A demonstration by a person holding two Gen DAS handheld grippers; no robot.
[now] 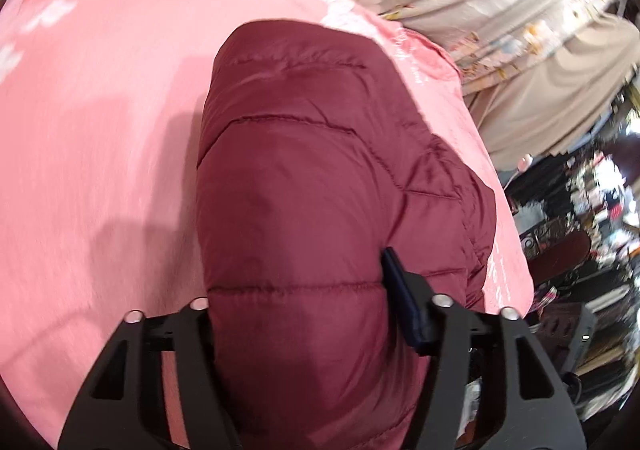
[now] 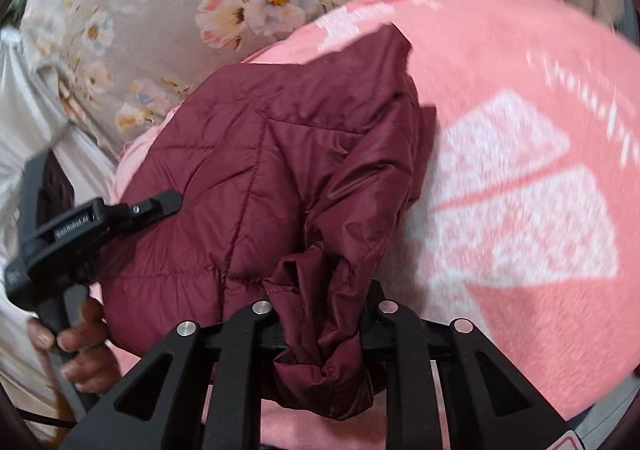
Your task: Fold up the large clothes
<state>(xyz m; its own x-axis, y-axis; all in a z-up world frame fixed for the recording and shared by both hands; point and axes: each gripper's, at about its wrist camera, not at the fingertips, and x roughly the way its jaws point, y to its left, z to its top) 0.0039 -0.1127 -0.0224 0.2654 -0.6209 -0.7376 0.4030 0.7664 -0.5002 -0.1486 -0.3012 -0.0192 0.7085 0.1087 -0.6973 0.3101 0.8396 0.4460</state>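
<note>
A maroon quilted puffer jacket (image 1: 304,186) lies bunched on a pink blanket (image 1: 100,130). My left gripper (image 1: 298,314) is shut on the jacket's near end; padded fabric bulges between its fingers and hides the left one. In the right wrist view the jacket (image 2: 256,186) spreads across the middle, and my right gripper (image 2: 322,310) is shut on a crumpled fold of it that hangs down between the fingers. The left gripper (image 2: 158,206) also shows there at the jacket's left edge, held by a hand (image 2: 80,338).
The pink blanket (image 2: 520,170) with white print covers the bed. A grey floral sheet (image 2: 160,10) lies beyond it. Beige bedding (image 1: 540,98) and a cluttered dark area (image 1: 580,250) sit at the right of the left wrist view.
</note>
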